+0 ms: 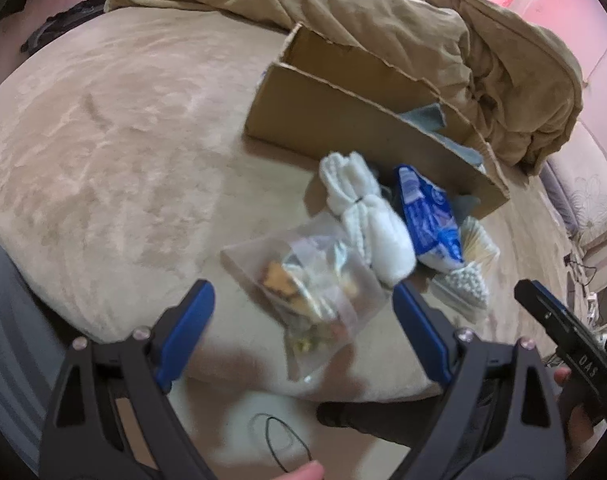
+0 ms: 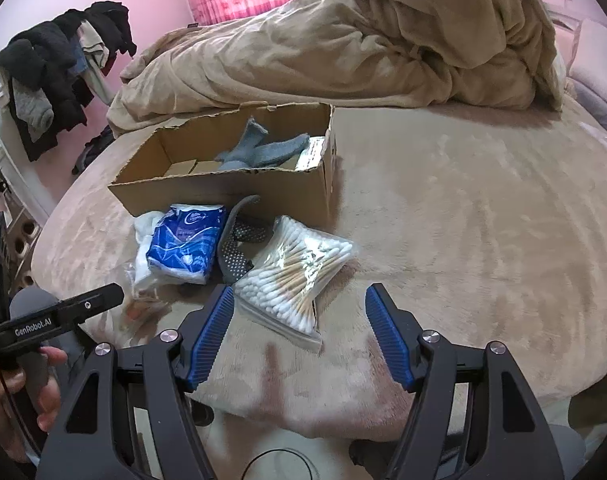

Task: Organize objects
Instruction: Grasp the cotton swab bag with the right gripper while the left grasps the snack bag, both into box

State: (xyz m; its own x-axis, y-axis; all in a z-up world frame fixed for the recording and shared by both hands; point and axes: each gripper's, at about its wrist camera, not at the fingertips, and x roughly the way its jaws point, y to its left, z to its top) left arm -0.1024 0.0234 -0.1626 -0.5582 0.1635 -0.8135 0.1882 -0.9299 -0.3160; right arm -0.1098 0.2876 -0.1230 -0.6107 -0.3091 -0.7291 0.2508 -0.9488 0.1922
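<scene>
Left view: left gripper (image 1: 303, 328) fingers spread empty over clear bag (image 1: 315, 292) on bed (image 1: 103, 140) near box (image 1: 343, 120); right view: right gripper (image 2: 299, 332) gaped empty by swabs (image 2: 299, 272), pick-up stage, next likely close then box.

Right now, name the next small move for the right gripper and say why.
Probably ease the right gripper forward and down over the bag of cotton swabs. Its jaws are open and empty, the bag lies just ahead on the bed, and the cardboard box behind already holds grey socks.
</scene>
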